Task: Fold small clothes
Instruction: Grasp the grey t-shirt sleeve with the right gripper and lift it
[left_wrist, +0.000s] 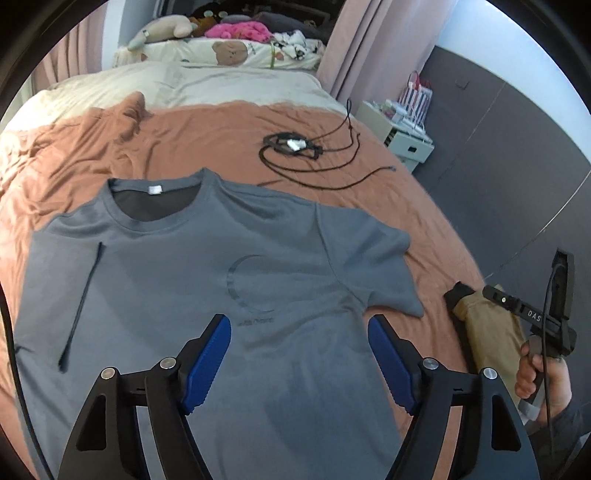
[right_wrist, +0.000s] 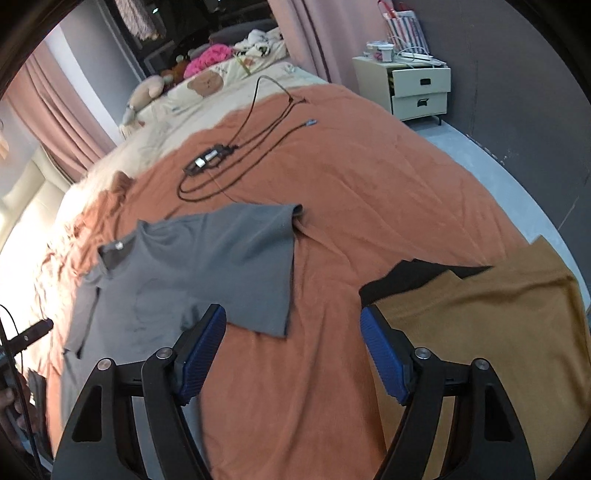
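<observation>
A grey T-shirt (left_wrist: 207, 273) lies spread flat, front up, on the orange bed cover (left_wrist: 207, 125), collar toward the pillows. My left gripper (left_wrist: 299, 332) hovers above the shirt's lower chest, jaws open with only cloth far beneath them. In the right wrist view the same shirt (right_wrist: 207, 266) sits at left, one sleeve (right_wrist: 266, 291) stretched out. My right gripper (right_wrist: 293, 332) stands open over bare orange cover (right_wrist: 369, 192), between that sleeve and a tan garment (right_wrist: 491, 332) with a black one (right_wrist: 406, 280) under it. The right gripper's body (left_wrist: 554, 310), held by a hand, shows at the right edge of the left wrist view.
A coil of black cable with a small device (left_wrist: 295, 146) lies on the cover beyond the shirt. Pillows and soft toys (left_wrist: 229, 48) pile at the headboard. A white bedside cabinet (right_wrist: 417, 88) stands by the grey wall. A thin dark cord (left_wrist: 83, 306) lies across the shirt's left side.
</observation>
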